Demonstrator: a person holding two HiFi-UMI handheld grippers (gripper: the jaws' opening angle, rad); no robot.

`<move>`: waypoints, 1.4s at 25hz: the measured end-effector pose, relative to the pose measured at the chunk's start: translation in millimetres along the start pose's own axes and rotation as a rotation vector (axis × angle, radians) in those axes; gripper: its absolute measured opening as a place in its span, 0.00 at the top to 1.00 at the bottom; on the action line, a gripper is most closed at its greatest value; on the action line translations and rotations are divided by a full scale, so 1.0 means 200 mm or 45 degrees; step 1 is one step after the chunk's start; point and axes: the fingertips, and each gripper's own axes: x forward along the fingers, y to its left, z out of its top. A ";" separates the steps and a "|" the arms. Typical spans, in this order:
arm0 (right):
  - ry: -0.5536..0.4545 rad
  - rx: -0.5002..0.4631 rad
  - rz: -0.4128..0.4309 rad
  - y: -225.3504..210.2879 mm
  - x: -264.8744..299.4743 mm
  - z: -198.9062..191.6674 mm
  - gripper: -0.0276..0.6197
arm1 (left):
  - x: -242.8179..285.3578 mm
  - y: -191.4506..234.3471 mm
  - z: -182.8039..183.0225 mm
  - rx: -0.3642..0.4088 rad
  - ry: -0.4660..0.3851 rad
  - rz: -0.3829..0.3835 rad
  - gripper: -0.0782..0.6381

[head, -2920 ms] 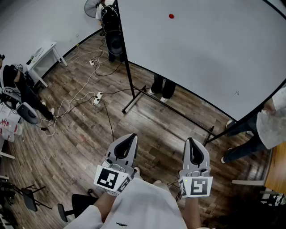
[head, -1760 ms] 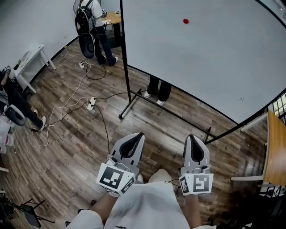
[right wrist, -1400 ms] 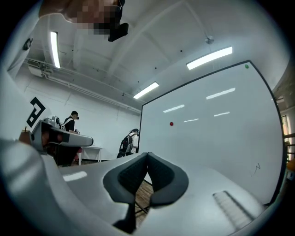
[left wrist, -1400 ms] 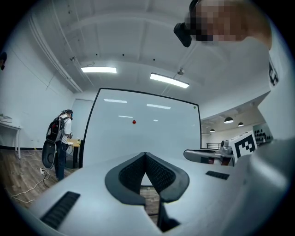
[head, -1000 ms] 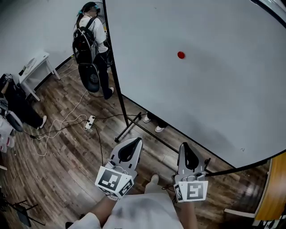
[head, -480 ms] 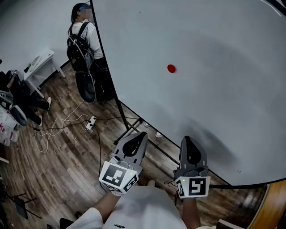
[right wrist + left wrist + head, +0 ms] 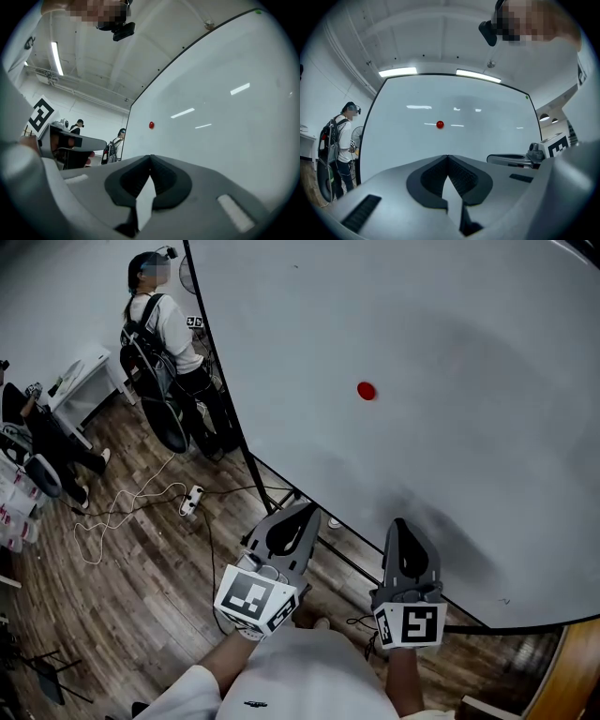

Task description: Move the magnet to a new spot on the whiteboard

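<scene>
Head view: we see the left tool (image 7: pixel 307 511) & right tool (image 7: pixel 398 525) side by side, low in the frame, both pointing toward the whiteboard (image 7: pixel 469 352). The red magnet (image 7: pixel 366 390) sits on the board, above the tools & well apart from both. Neither tool touches the board. Off to the left, a person (image 7: pixel 155 324) w/ a backpack stands by the board's edge. Cables (image 7: pixel 122 512) & a power strip (image 7: pixel 190 502) lie on the wood floor (image 7: pixel 141 568) nr the board's stand (image 7: pixel 258 479).

Left gripper view: the left tool (image 7: pixel 447 157) has its jaws pressed together, tips meeting, nothing btw them. We see the magnet (image 7: pixel 439 124) on the whiteboard (image 7: pixel 497 131) just above the tips, a bit left of centre. The right tool (image 7: pixel 511 159) shows at the right edge. The person (image 7: pixel 342 136) stands at far left; ceiling lights (image 7: pixel 397 71) run above the board.

Right gripper view: the right tool (image 7: pixel 150 157) also has its jaws pressed together, tips touching, nothing pinched. The magnet (image 7: pixel 151 124) is straight above the tips, nr the whiteboard's (image 7: pixel 225 117) left edge. The left tool (image 7: pixel 70 145) shows at left.
</scene>
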 end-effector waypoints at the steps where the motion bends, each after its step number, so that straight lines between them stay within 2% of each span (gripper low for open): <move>1: -0.005 -0.001 -0.005 0.00 0.01 0.01 0.94 | 0.01 0.00 0.00 -0.002 0.002 -0.013 0.88; 7: -0.023 -0.029 -0.032 0.01 0.09 0.03 0.94 | 0.09 0.05 0.00 -0.005 -0.001 -0.077 0.88; 12: -0.024 -0.059 -0.052 0.02 0.13 0.06 0.94 | 0.15 0.08 0.10 0.053 -0.036 -0.129 0.84; 15: -0.016 -0.093 -0.050 0.04 0.15 0.07 0.94 | 0.19 0.11 0.16 0.041 -0.066 -0.157 0.82; 21: -0.002 -0.118 -0.077 0.02 0.19 0.10 0.94 | 0.29 0.13 0.29 0.050 -0.123 -0.178 0.78; 27: -0.005 -0.128 -0.101 0.02 0.20 0.11 0.94 | 0.42 0.13 0.31 0.024 -0.126 -0.194 0.73; 35: -0.015 -0.124 -0.129 -0.03 0.22 0.12 0.94 | 0.59 0.09 0.33 0.067 -0.098 -0.212 0.72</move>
